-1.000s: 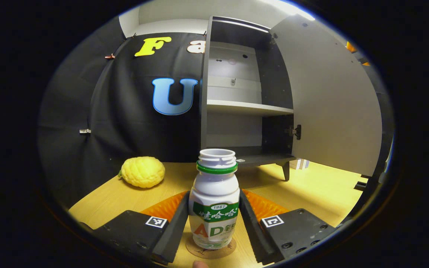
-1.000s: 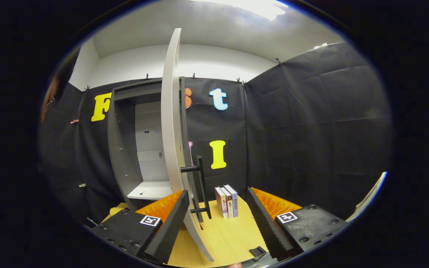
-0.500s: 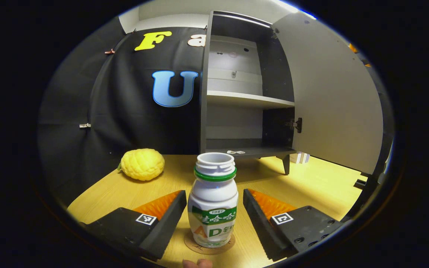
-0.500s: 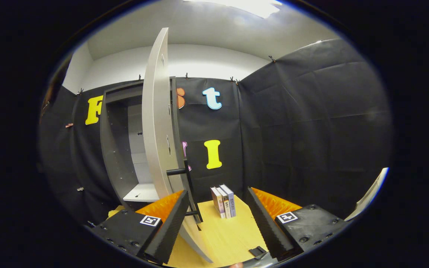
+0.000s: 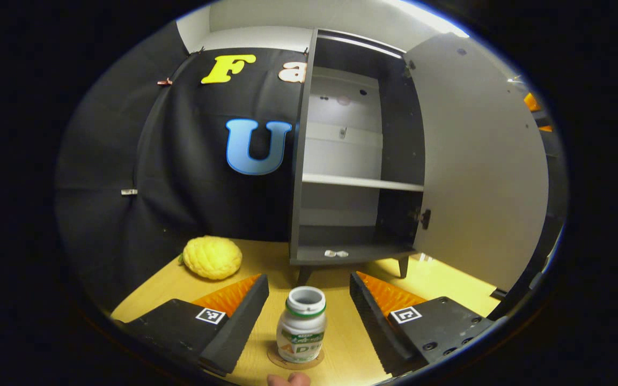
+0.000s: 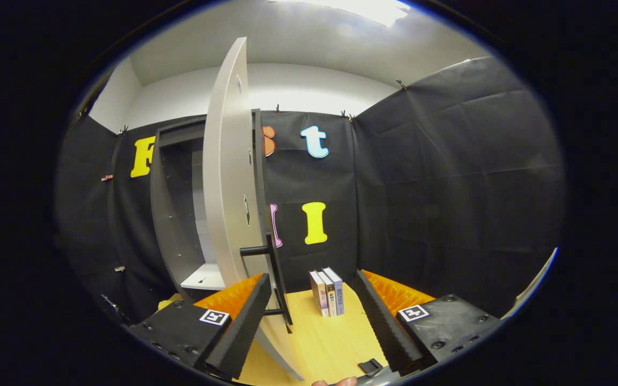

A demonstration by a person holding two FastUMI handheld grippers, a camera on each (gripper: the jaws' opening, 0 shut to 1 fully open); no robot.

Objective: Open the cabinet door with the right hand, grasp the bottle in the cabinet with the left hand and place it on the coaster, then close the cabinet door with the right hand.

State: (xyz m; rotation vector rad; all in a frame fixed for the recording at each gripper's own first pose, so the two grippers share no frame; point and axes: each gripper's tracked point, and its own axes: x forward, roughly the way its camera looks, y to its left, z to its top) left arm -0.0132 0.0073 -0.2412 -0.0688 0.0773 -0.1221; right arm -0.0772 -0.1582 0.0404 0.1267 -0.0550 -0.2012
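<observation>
You've got orange letters "AD" on the bottle label, under a green band too small to read. The spines on the books are illegible.

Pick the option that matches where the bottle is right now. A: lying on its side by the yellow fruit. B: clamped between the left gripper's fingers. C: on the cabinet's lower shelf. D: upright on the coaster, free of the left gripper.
D: the bottle stands upright on the coaster, the open left gripper clear of it on both sides.

Black cloth walls, white ceiling, yellow wooden table
</observation>
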